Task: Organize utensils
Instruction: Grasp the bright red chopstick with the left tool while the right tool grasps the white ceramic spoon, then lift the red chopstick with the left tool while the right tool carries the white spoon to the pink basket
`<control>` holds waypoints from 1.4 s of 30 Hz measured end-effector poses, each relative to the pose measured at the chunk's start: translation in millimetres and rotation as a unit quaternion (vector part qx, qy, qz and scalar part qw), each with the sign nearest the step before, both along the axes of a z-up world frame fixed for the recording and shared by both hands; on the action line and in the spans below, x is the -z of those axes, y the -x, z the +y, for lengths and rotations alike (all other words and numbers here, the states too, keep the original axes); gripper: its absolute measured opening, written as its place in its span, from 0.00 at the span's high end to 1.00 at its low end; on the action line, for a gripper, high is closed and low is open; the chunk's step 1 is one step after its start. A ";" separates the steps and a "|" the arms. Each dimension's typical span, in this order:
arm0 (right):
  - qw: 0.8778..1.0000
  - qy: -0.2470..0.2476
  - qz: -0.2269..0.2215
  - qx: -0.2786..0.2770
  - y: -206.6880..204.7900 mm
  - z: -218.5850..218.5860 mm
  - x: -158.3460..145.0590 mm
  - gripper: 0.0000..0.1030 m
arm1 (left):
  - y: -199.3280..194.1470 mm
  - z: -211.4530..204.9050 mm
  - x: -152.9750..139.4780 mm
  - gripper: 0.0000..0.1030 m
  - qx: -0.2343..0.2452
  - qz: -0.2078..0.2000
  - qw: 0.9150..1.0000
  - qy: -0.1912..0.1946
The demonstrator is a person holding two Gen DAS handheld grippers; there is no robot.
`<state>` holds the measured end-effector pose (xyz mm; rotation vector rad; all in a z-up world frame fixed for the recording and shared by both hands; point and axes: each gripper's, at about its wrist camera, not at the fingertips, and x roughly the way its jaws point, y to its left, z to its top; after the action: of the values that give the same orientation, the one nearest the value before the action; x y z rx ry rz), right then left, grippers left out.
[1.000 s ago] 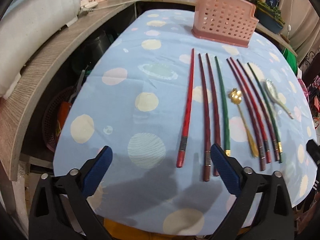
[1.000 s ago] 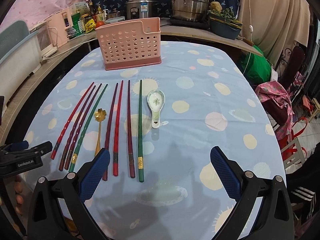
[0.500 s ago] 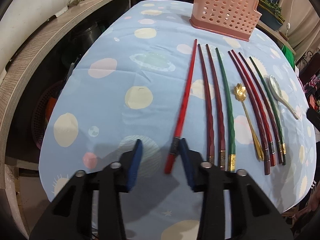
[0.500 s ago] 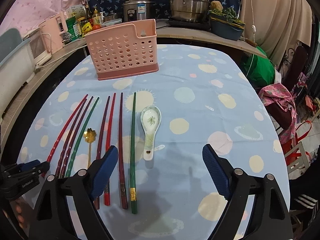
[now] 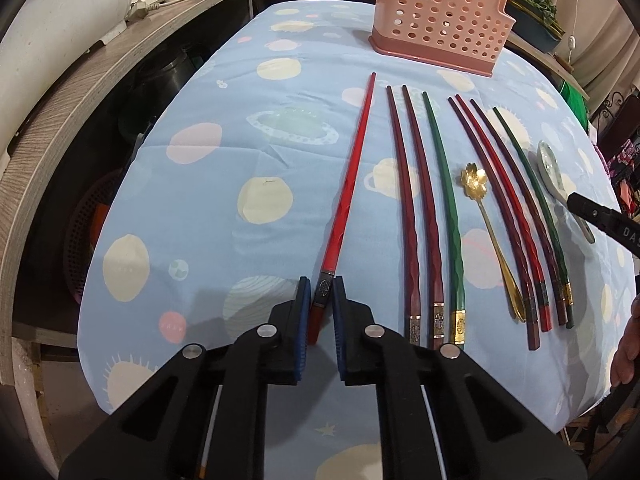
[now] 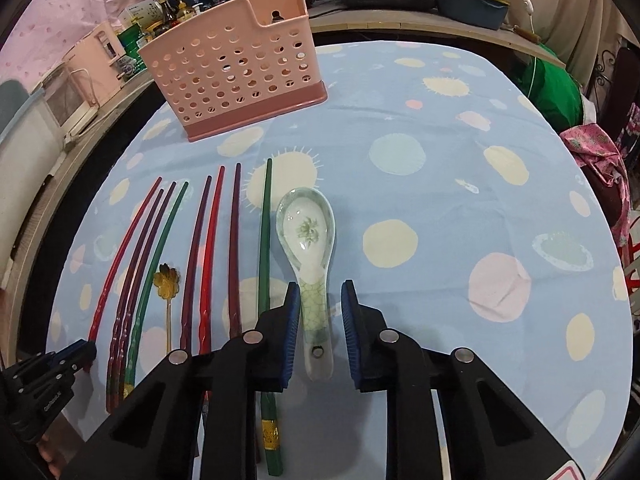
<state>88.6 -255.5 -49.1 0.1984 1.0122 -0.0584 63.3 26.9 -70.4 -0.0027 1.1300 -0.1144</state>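
My left gripper (image 5: 321,300) is shut on the handle end of the leftmost bright red chopstick (image 5: 352,172), which lies on the tablecloth. Several more red, dark red and green chopsticks (image 5: 416,208) and a gold flower spoon (image 5: 486,216) lie in a row to its right. My right gripper (image 6: 320,312) is partly open, its pads either side of the handle of a white-green ceramic spoon (image 6: 308,236) with a gap on each side. The pink perforated utensil holder (image 5: 436,16) stands at the far end; it also shows in the right wrist view (image 6: 236,64).
The table (image 6: 460,184) has a light blue cloth with pastel circles. A wooden counter (image 5: 60,92) runs along the left with appliances. Pots and a planter (image 6: 468,4) sit behind the table. A chair with green and pink cloth (image 6: 560,92) is at the right.
My left gripper has closed from wide open onto the red chopstick's handle. My right gripper has moved forward and narrowed around the ceramic spoon's handle.
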 end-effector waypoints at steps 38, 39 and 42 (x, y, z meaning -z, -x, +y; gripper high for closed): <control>0.998 0.017 -0.053 0.008 11.1 -8.0 -51.7 0.95 | -15.5 4.6 -94.8 0.93 -0.006 -0.089 0.995 0.051; 0.998 0.018 -0.055 0.008 10.3 -7.5 -54.1 0.95 | -18.4 4.9 -99.7 0.93 -0.008 -0.095 0.994 0.052; 0.998 0.018 -0.063 0.005 4.7 -7.9 -61.5 0.95 | -29.2 8.8 -117.1 0.93 -0.014 -0.116 0.992 0.055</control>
<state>83.9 -263.3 12.3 0.1722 0.8833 -0.0727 92.5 35.7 46.7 -0.1015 0.8893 -0.1488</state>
